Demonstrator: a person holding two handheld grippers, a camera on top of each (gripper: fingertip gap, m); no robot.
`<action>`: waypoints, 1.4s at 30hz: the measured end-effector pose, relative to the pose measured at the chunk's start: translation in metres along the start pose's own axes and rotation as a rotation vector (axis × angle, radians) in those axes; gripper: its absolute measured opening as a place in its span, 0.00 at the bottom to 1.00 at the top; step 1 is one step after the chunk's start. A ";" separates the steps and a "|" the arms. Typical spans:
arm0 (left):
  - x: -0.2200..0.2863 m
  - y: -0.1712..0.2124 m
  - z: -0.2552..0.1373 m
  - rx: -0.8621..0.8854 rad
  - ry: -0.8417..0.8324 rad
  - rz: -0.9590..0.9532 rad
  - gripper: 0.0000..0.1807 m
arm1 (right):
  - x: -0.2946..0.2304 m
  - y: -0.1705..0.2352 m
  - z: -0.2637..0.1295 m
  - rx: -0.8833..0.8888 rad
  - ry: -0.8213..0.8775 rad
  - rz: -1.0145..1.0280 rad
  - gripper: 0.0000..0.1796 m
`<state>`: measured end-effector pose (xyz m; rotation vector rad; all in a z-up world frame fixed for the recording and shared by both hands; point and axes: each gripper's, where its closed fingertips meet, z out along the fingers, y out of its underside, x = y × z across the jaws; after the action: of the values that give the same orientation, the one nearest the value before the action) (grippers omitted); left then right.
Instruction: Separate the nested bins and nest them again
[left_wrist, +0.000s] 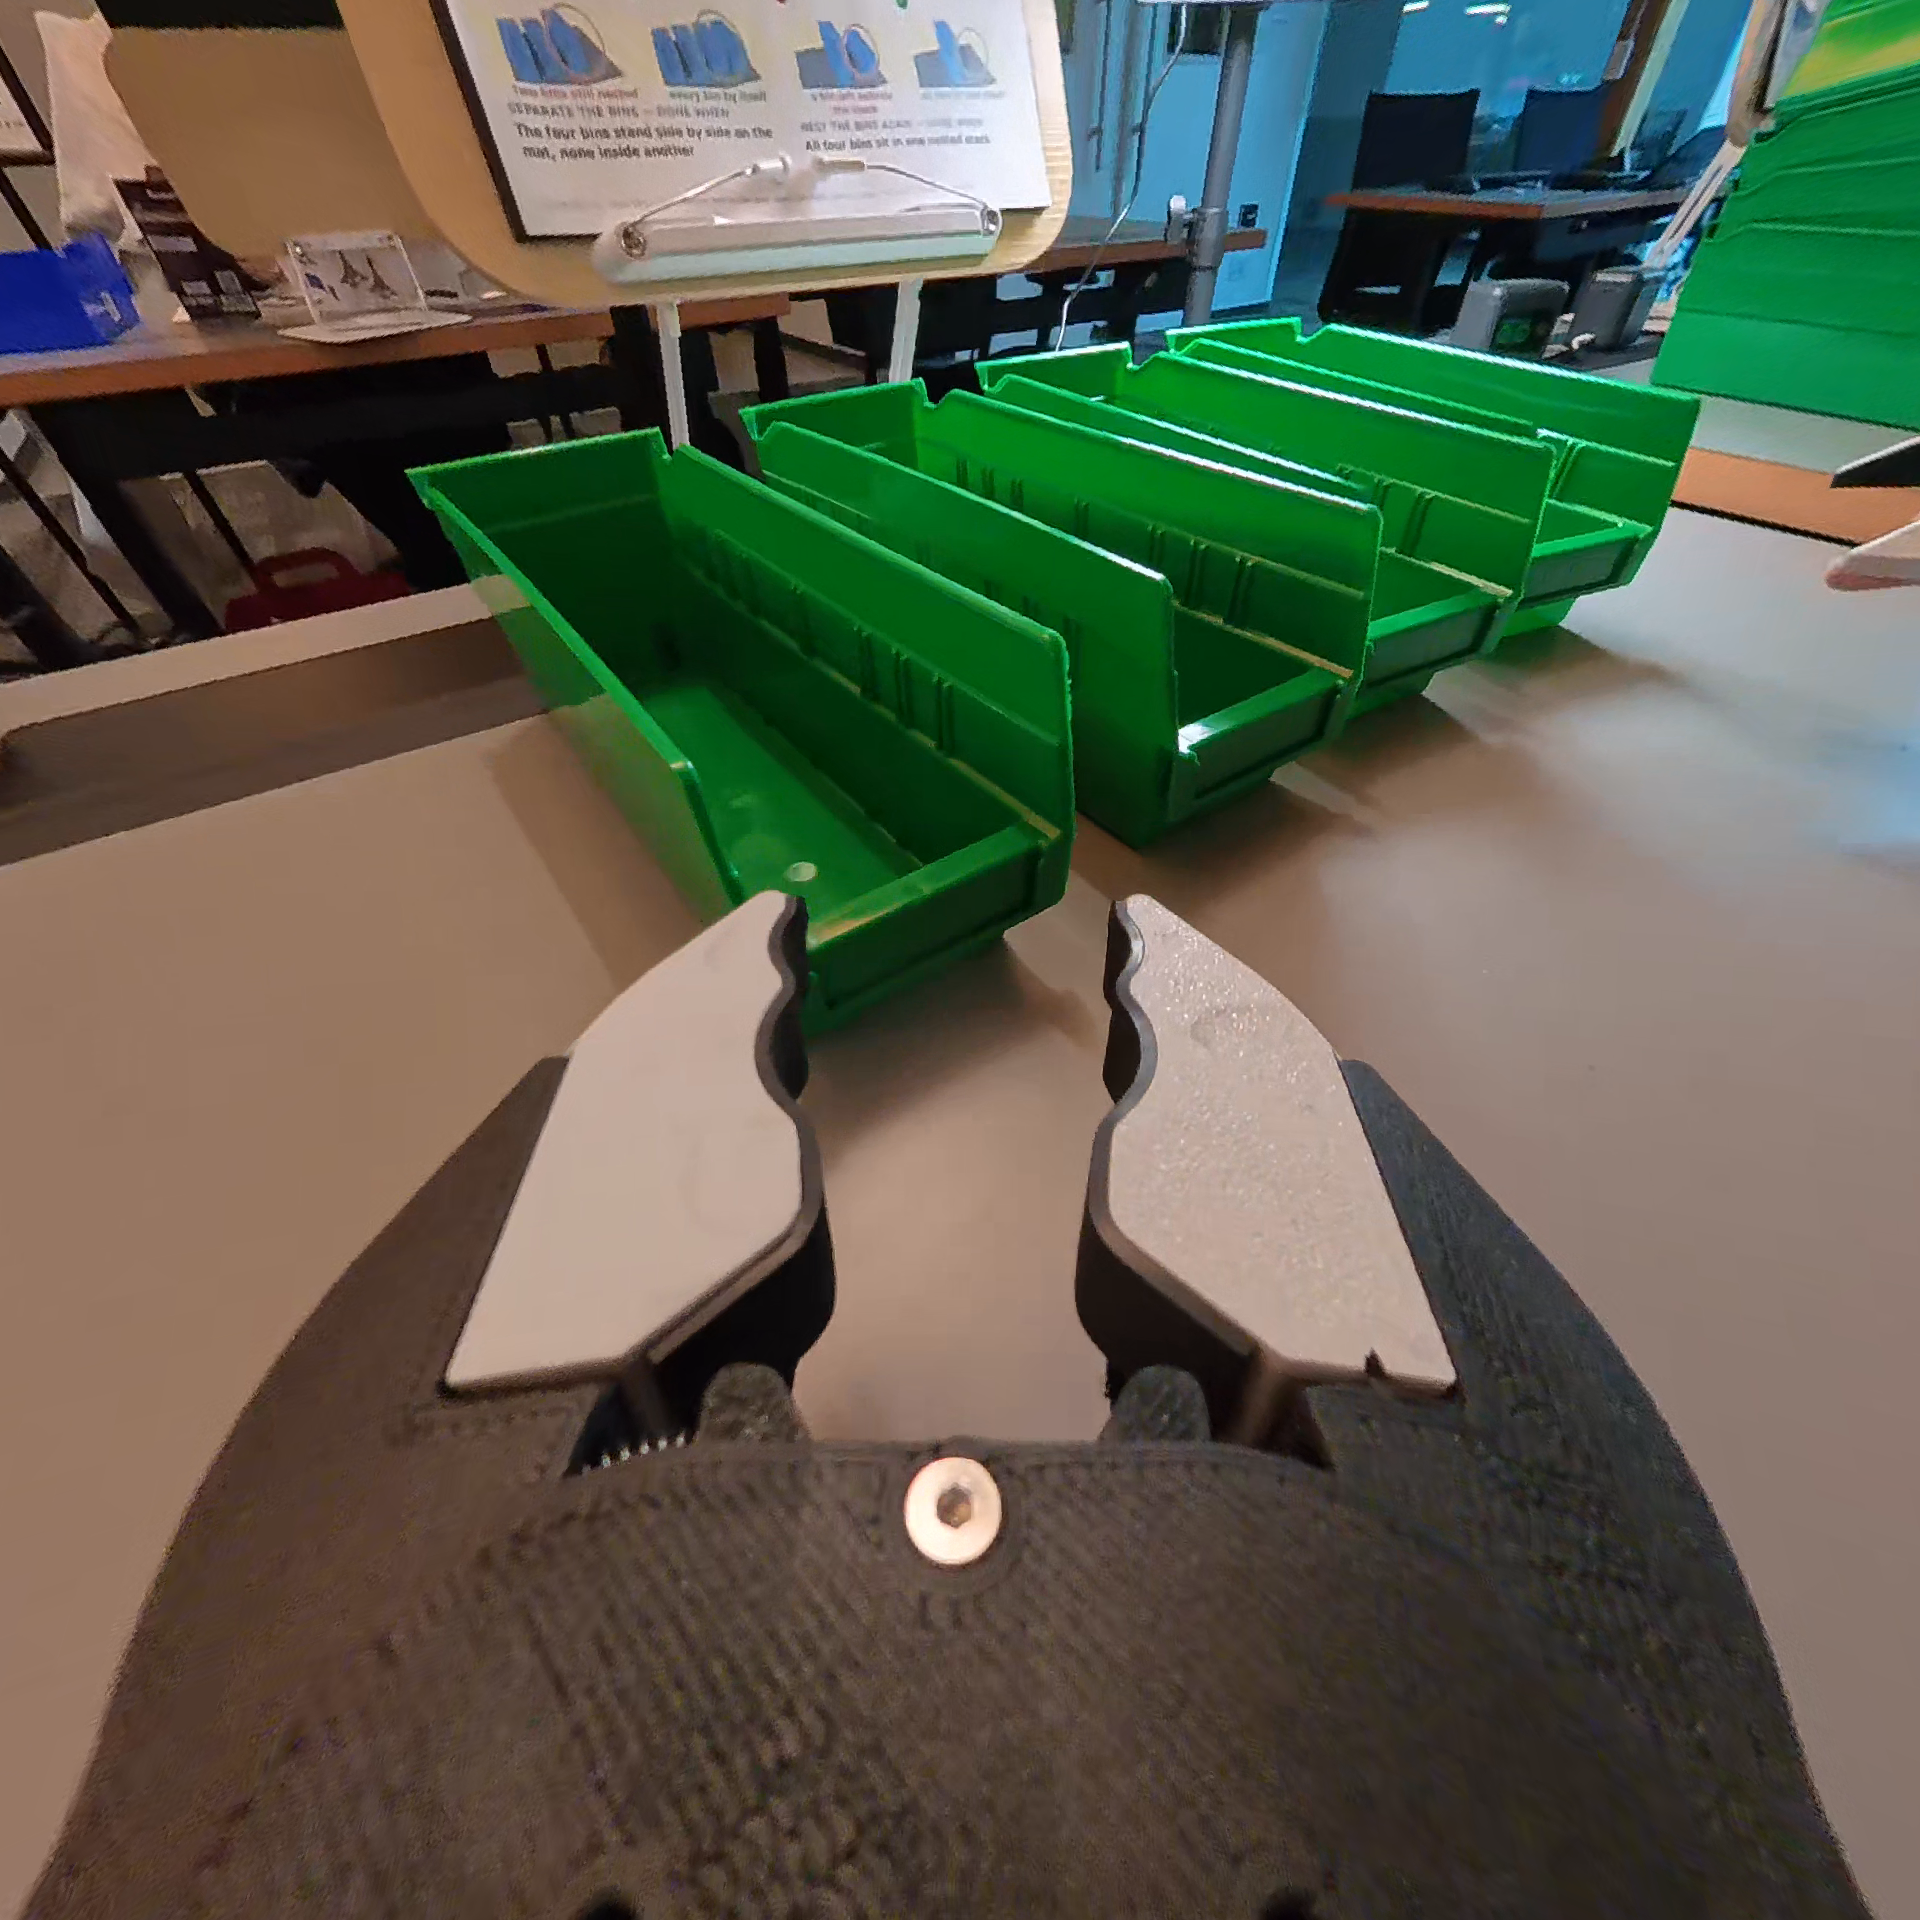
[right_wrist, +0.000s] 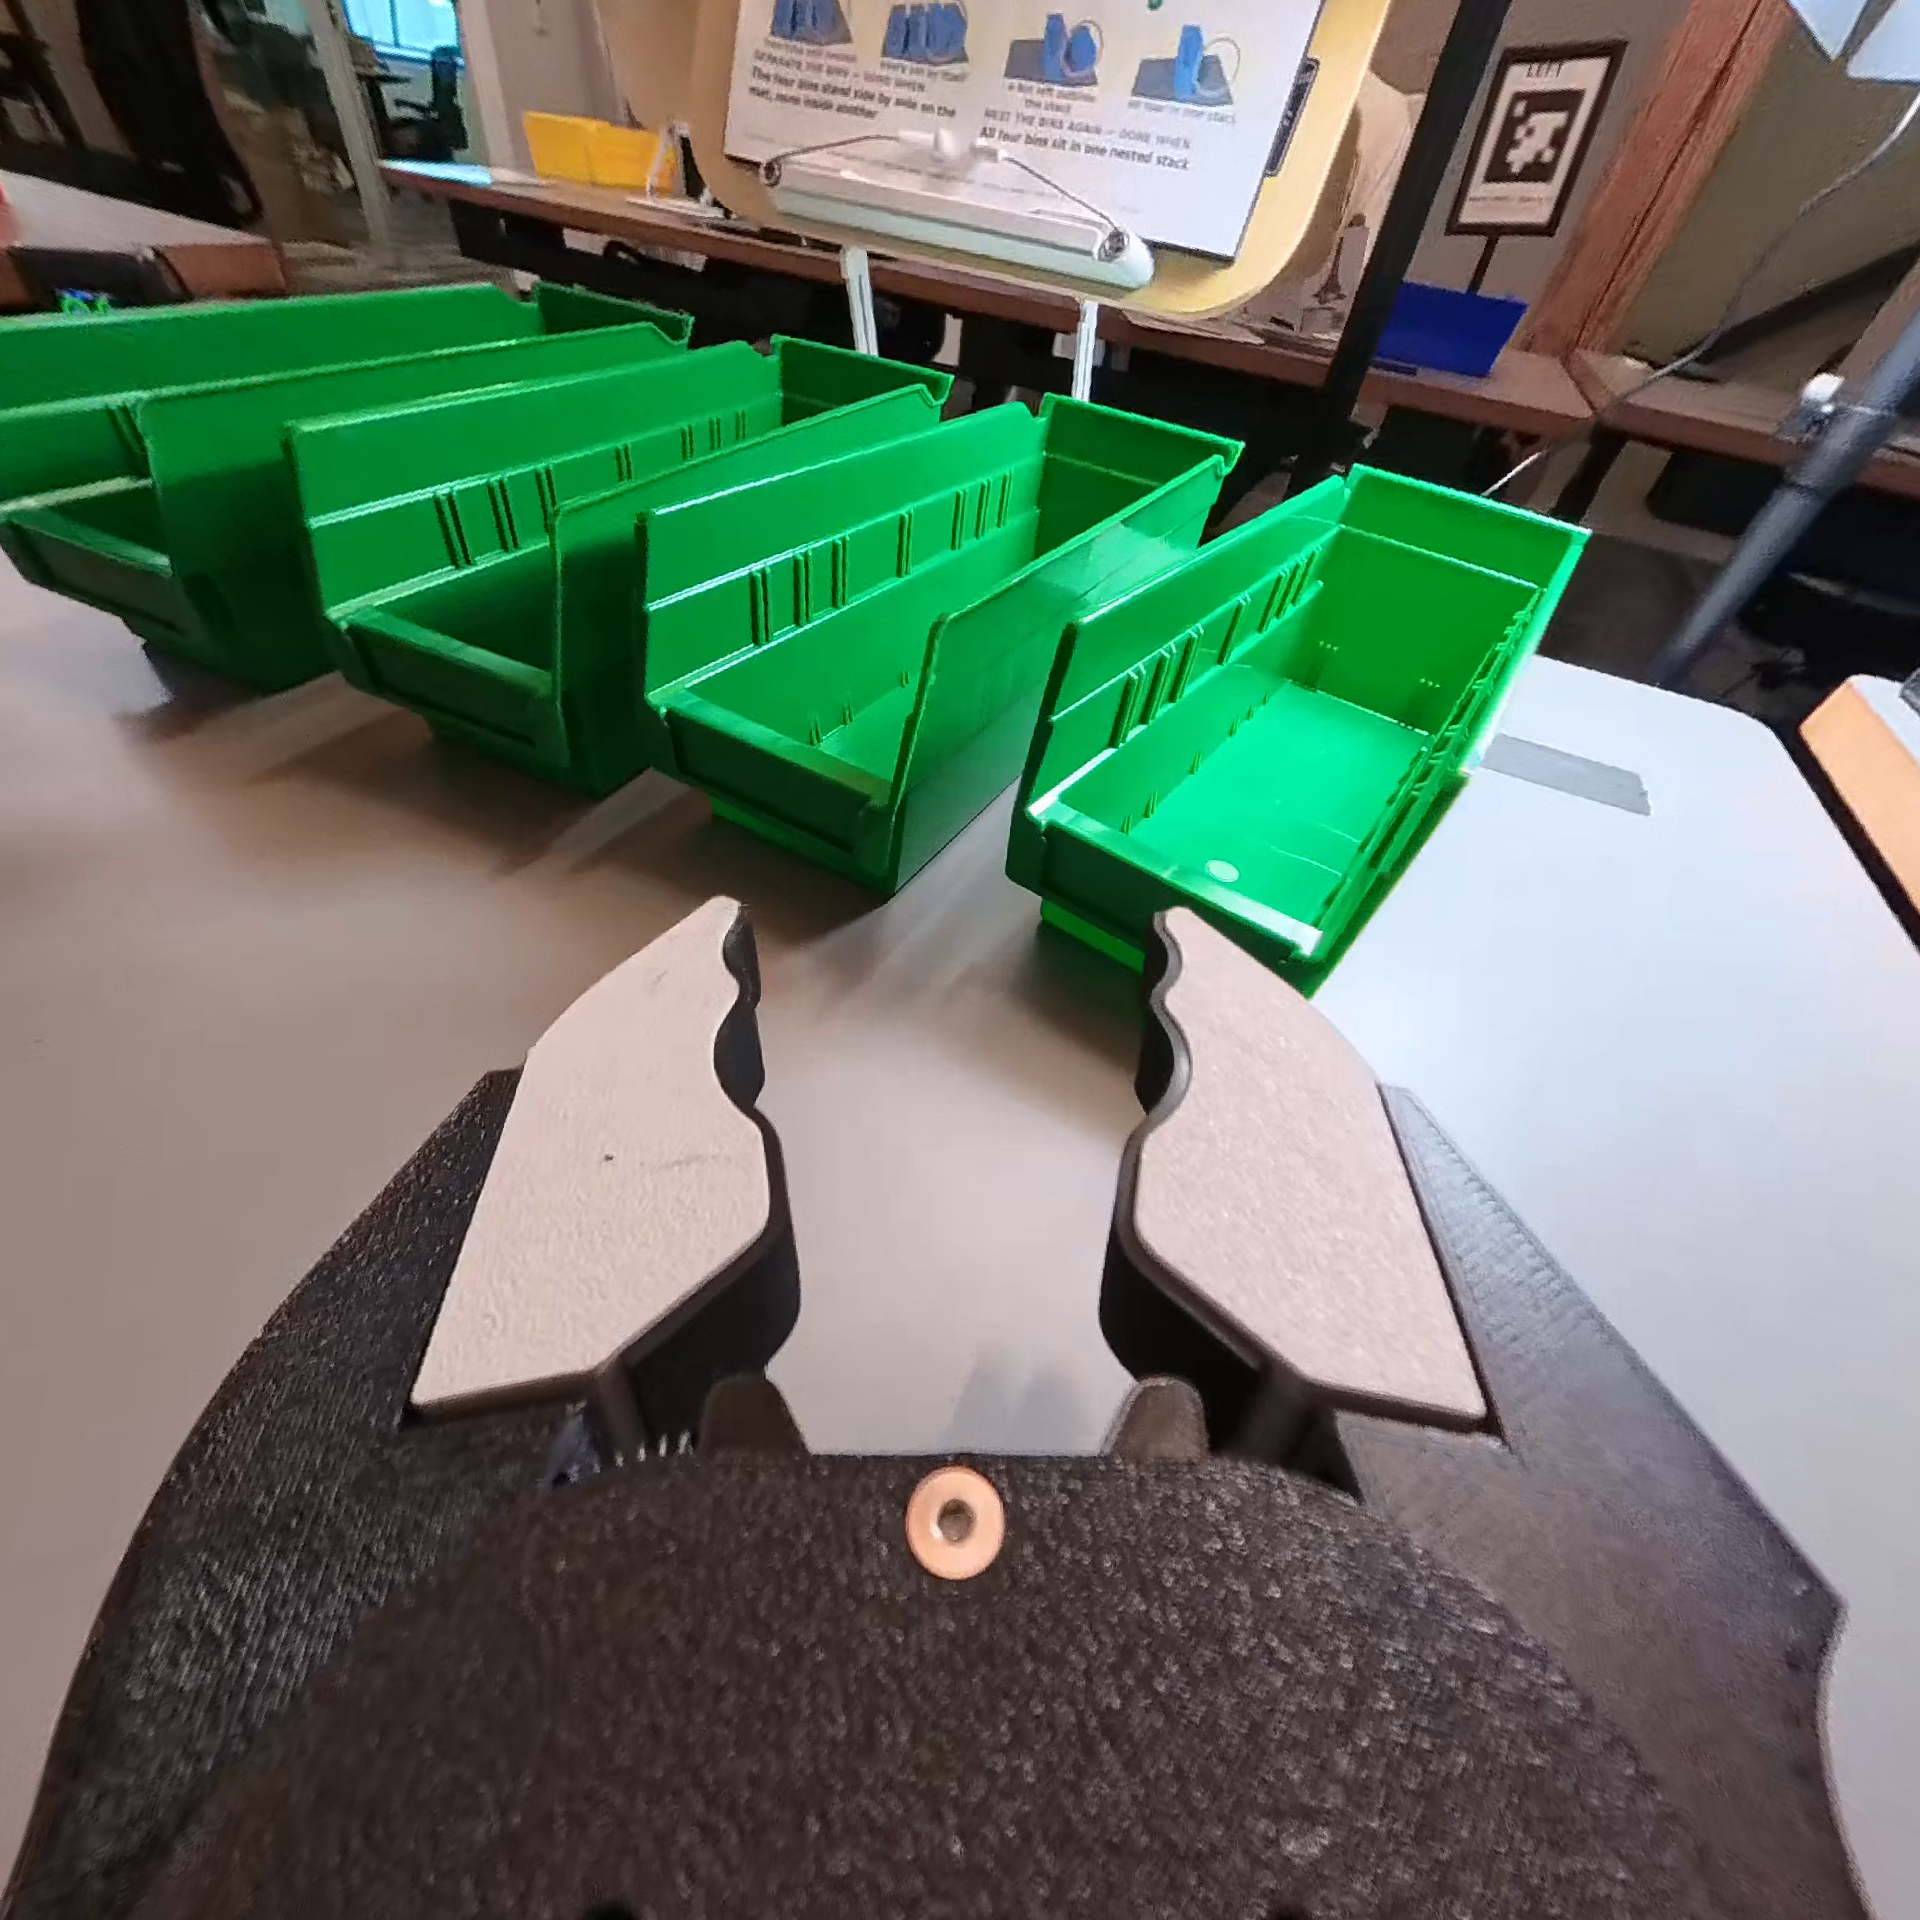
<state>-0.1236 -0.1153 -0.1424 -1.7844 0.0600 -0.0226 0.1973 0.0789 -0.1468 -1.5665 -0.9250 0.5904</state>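
Observation:
Several green plastic bins stand side by side on the grey mat (left_wrist: 1455, 987), none inside another. In the left wrist view my left gripper (left_wrist: 956, 925) is open and empty, its fingertips just short of the front end of the nearest, leftmost bin (left_wrist: 769, 727). The other bins (left_wrist: 1195, 623) recede to the right. In the right wrist view my right gripper (right_wrist: 951, 925) is open and empty, just in front of the rightmost bin (right_wrist: 1278, 769). That bin sits slightly apart and angled from the row (right_wrist: 499, 540) to its left.
A clipboard with an instruction sheet (left_wrist: 790, 125) stands on a stand behind the bins. Desks and office clutter lie beyond the table's far edge. A strip of grey tape (right_wrist: 1569, 774) lies right of the bins. A blurred green object (left_wrist: 1818, 229) fills the upper right of the left wrist view. Measured from the fingertips, the row (right_wrist: 499, 540) is 20 centimeters or so from the left gripper and 25 centimeters from the right.

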 end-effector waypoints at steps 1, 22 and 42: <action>0.000 0.001 0.001 -0.008 -0.002 0.003 0.31 | 0.001 0.000 -0.001 0.004 0.003 0.008 0.39; 0.012 0.003 0.007 -0.046 -0.001 0.176 0.27 | -0.004 0.004 0.003 -0.031 0.003 -0.039 0.38; -0.026 0.062 0.091 -0.712 0.063 0.971 0.19 | -0.018 0.003 0.001 -0.016 -0.066 -0.105 0.34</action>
<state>-0.1469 -0.0383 -0.2224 -2.2730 1.0799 0.7151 0.1869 0.0646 -0.1523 -1.5098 -1.0574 0.5639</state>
